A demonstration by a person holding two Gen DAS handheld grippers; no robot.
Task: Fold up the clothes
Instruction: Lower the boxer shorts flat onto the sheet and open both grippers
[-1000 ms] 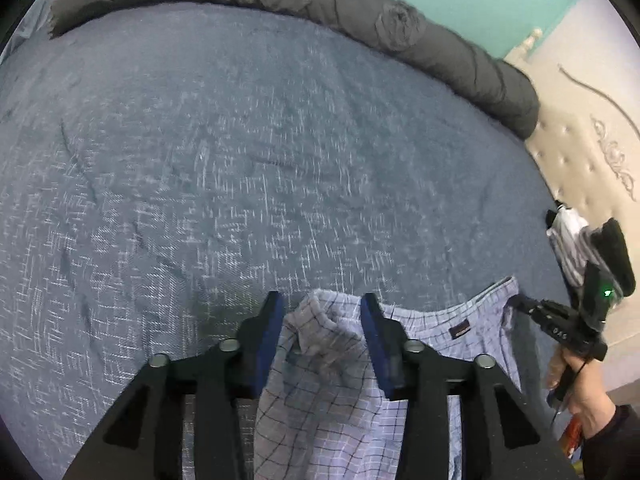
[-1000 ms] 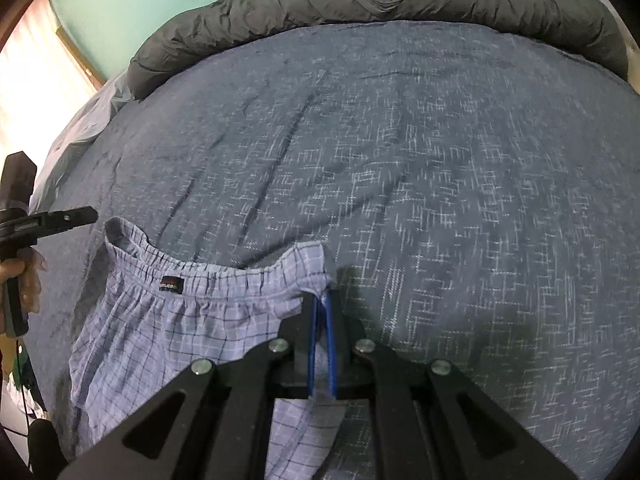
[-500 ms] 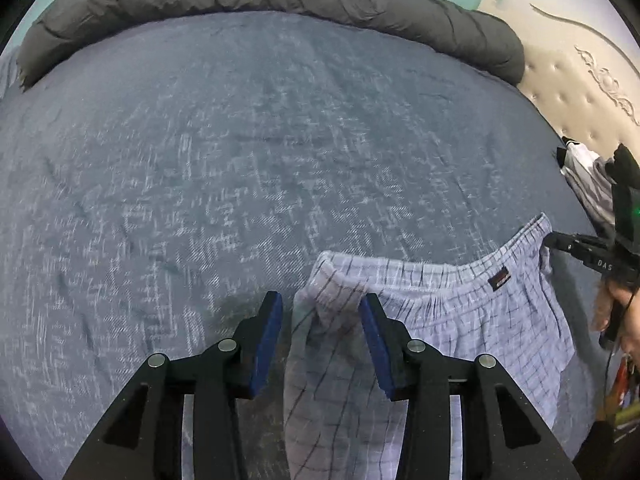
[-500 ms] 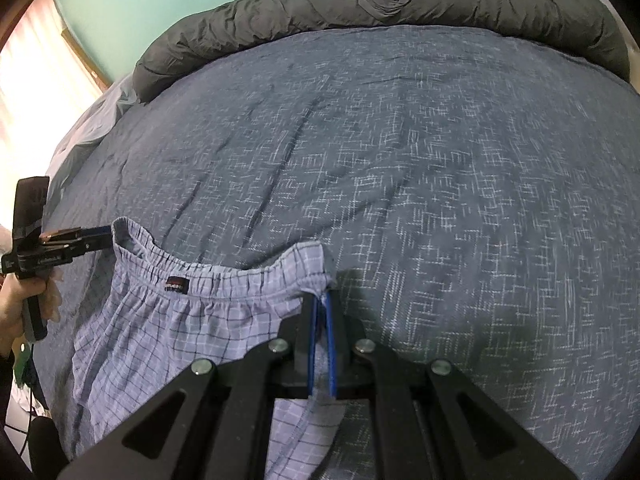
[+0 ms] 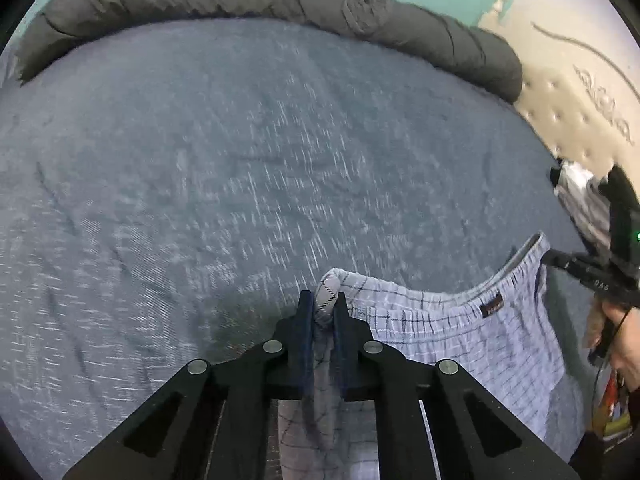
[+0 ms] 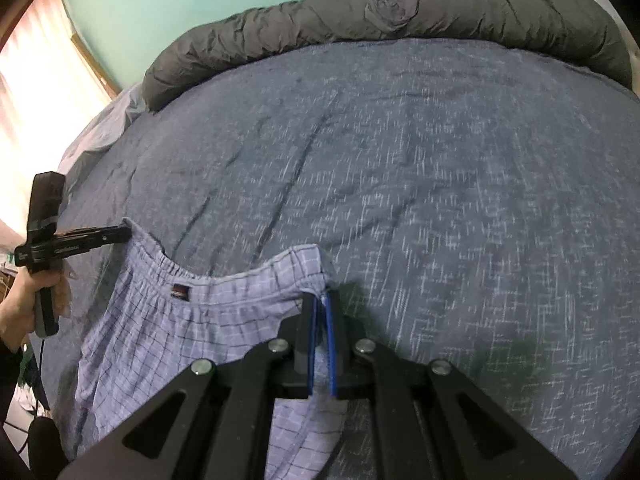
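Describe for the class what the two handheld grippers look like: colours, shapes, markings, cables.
Both grippers are matt black, with angular arms cut with triangular openings and round silver pivot pins. The left gripper has dark blue pads on its fingers; the right gripper has brighter blue ones. Seen side-on, each has a pistol-style handle, small lettering and a thin black cable. A green light glows on the right.

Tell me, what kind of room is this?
Most likely a bedroom. A wide bed covered in a blue-grey bedspread fills the view, a rolled dark duvet lies along its far edge, and a cream tufted headboard stands at one side.
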